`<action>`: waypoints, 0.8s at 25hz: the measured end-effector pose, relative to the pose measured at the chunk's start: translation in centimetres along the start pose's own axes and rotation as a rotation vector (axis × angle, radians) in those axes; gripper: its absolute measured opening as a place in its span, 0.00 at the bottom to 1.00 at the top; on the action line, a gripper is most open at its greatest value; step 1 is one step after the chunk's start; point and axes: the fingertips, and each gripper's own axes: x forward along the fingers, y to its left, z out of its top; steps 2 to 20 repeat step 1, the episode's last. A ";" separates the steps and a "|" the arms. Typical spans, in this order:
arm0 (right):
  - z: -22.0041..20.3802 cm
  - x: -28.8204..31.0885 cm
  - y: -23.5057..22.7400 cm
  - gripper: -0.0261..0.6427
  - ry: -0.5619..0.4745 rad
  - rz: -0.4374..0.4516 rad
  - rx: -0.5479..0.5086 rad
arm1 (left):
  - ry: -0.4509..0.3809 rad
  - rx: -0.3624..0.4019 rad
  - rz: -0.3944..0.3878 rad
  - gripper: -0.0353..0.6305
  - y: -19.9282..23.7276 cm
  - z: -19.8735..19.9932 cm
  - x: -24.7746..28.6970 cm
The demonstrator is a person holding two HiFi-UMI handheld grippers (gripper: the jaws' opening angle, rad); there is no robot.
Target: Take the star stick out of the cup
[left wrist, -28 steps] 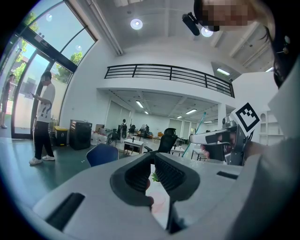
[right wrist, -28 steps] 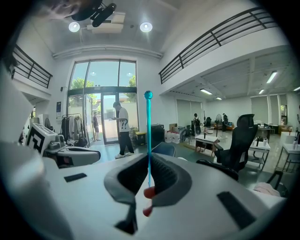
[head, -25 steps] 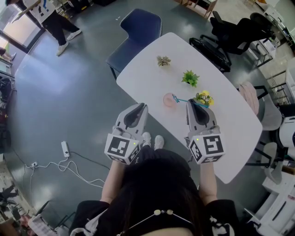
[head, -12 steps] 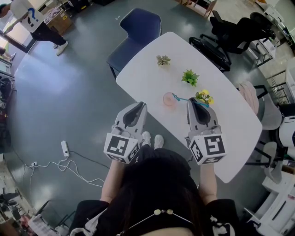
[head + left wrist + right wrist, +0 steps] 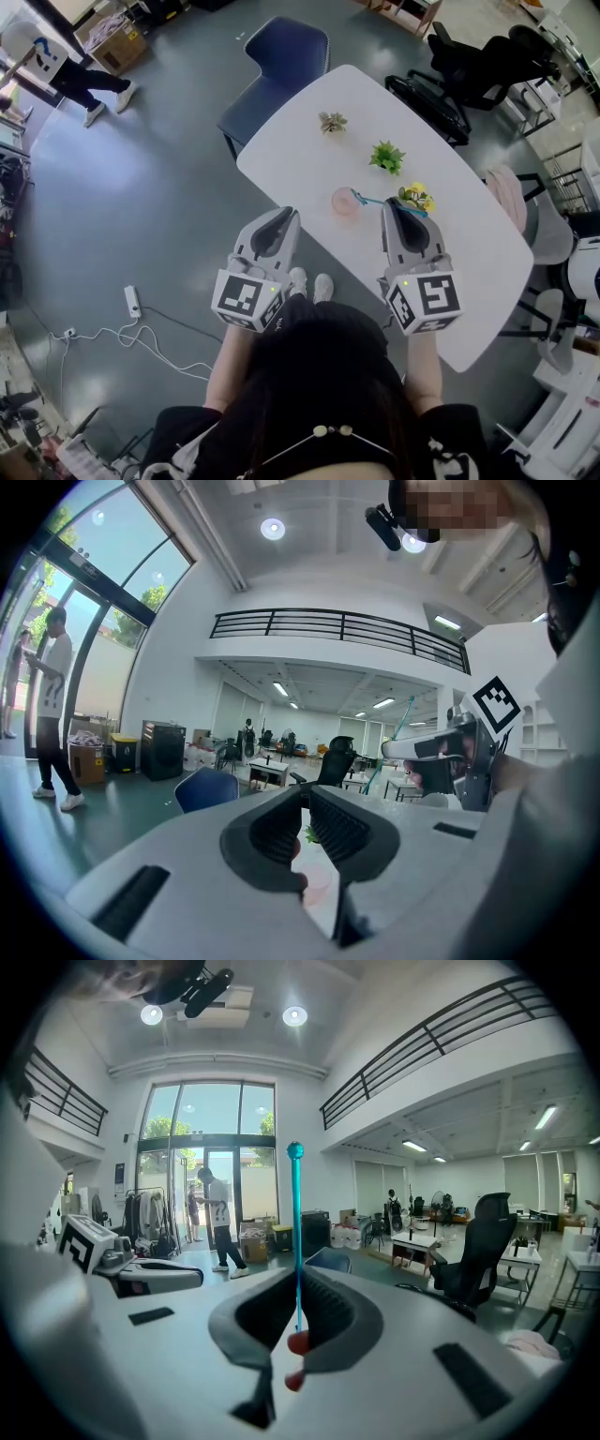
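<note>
Star stick (image 5: 297, 1232) (image 5: 373, 201): thin teal rod, gripped low down btw the pads of my right gripper (image 5: 298, 1283) (image 5: 398, 210), whose jaws are clenched on it. In the right gripper view it runs straight up from the pads & its round ball tip stands free against the glass doors in the bg. In the head view it slants from my jaw tips toward the pink cup (image 5: 344, 202), w/ its far end lying over the cup's rim; from that view alone I can't tell if they touch.

The cup stands on the white table (image 5: 309, 159) near its front edge, and the head view shows it btw my two grippers. Yellow flowers (image 5: 413, 198) sit just beside my right jaw tips. A green plant (image 5: 386, 157) is farther back, and a small pale plant (image 5: 332, 123) sits beyond that.

My left gripper (image 5: 302, 799) (image 5: 286, 216) has its jaws drawn together w/ nothing held. A narrow slit below the tips shows a bit of table, plant & pink cup. It's held level w/ the right one, the two well apart.

Round about: a blue chair (image 5: 281, 56) is at the table's far side & a black office chair (image 5: 469, 56) off to the right. A person in a white shirt (image 5: 217, 1218) (image 5: 56, 66) is over by the doors. A power strip w/ cable (image 5: 131, 305) lies on the grey floor to my left
</note>
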 end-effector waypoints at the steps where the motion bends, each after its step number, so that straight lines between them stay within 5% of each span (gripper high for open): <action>1: 0.0 0.0 0.0 0.06 0.000 0.000 0.000 | 0.000 0.001 0.000 0.10 0.0 0.0 0.0; 20: 0.0 0.0 0.0 0.06 0.000 0.000 0.000 | 0.000 0.001 0.000 0.10 0.0 0.0 0.0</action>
